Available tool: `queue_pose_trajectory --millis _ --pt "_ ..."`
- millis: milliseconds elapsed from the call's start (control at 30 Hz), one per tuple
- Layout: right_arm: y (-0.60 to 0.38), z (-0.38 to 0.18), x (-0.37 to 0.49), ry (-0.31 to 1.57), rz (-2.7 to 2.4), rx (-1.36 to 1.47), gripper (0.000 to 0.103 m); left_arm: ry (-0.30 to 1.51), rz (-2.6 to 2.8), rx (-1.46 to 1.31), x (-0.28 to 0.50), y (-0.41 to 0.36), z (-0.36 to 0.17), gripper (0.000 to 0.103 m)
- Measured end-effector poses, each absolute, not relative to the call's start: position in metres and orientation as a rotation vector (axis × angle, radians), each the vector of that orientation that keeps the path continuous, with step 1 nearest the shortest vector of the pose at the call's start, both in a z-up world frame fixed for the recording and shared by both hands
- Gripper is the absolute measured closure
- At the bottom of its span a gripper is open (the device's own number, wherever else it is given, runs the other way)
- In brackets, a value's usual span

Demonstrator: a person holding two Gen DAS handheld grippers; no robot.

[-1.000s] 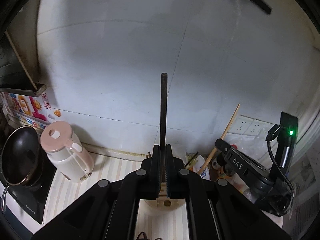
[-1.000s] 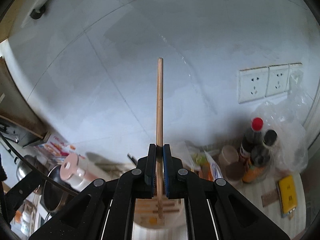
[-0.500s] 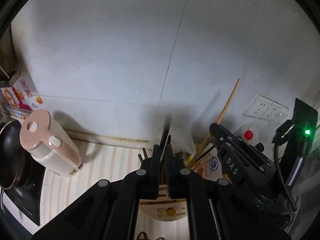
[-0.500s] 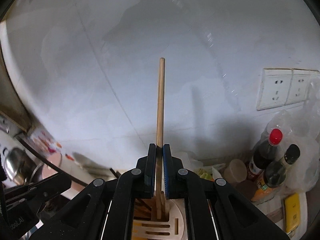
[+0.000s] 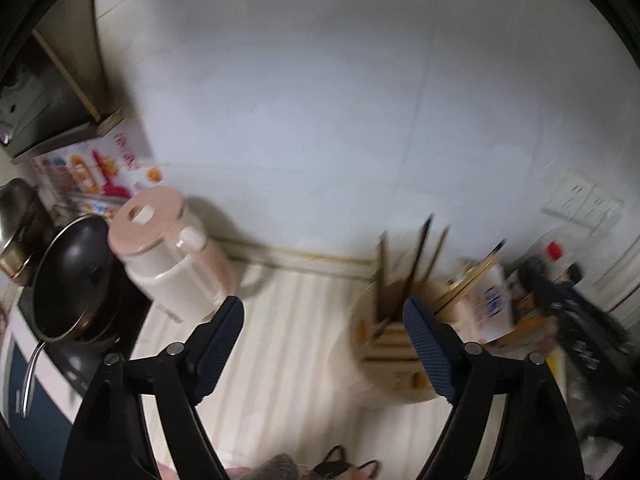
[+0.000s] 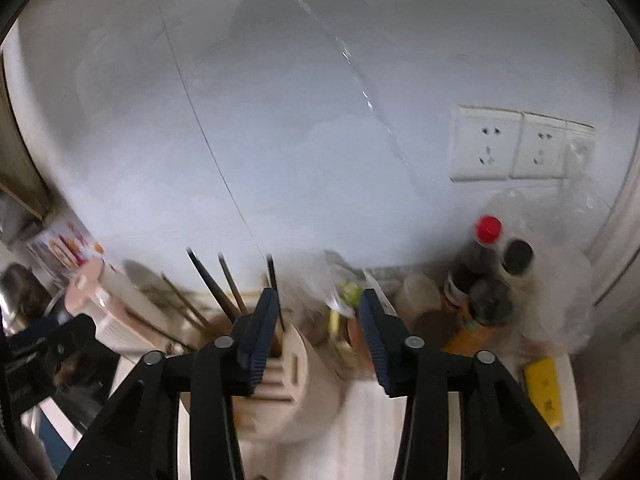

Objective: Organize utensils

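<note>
A round beige utensil holder (image 5: 394,354) stands on the striped counter with several dark and wooden chopsticks (image 5: 416,264) sticking out of it. My left gripper (image 5: 322,316) is open and empty, to the left of the holder; its right finger overlaps the holder's front. In the right wrist view the holder (image 6: 296,372) sits just behind my right gripper's left finger, with chopsticks (image 6: 208,280) leaning left. My right gripper (image 6: 318,310) is open and empty. Both views are motion-blurred.
A pink-lidded kettle (image 5: 168,260) and a black pan (image 5: 72,276) on a cooktop stand to the left. Sauce bottles (image 6: 484,268), snack packets, a plastic bag and a yellow box (image 6: 544,392) crowd the right. Wall sockets (image 6: 516,148) are on the tiled wall.
Both grippers opened and let go of their chopsticks, which now stand in the holder. The left gripper swung away to the left; the right gripper shifted right.
</note>
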State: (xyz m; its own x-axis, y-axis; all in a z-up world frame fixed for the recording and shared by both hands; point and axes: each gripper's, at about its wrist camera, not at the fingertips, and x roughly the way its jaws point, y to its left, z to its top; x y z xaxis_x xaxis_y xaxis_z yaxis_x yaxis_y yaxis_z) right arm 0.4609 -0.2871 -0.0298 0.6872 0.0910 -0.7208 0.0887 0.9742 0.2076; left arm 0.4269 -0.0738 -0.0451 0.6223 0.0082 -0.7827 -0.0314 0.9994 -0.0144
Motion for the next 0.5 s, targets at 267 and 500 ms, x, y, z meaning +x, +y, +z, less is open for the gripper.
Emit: queue_pose_trajectory --millis 267,500 --pt "-0.28 -0.053 0.432 0.86 -0.025 0.124 0.016 0.869 0.092 0.048 0.407 -0.08 -0.071 0.0" --pt "-0.279 -0.053 0.416 0.845 -0.067 0.044 0.003 0.85 0.111 0.048 0.391 -0.089 -0.07 0.0"
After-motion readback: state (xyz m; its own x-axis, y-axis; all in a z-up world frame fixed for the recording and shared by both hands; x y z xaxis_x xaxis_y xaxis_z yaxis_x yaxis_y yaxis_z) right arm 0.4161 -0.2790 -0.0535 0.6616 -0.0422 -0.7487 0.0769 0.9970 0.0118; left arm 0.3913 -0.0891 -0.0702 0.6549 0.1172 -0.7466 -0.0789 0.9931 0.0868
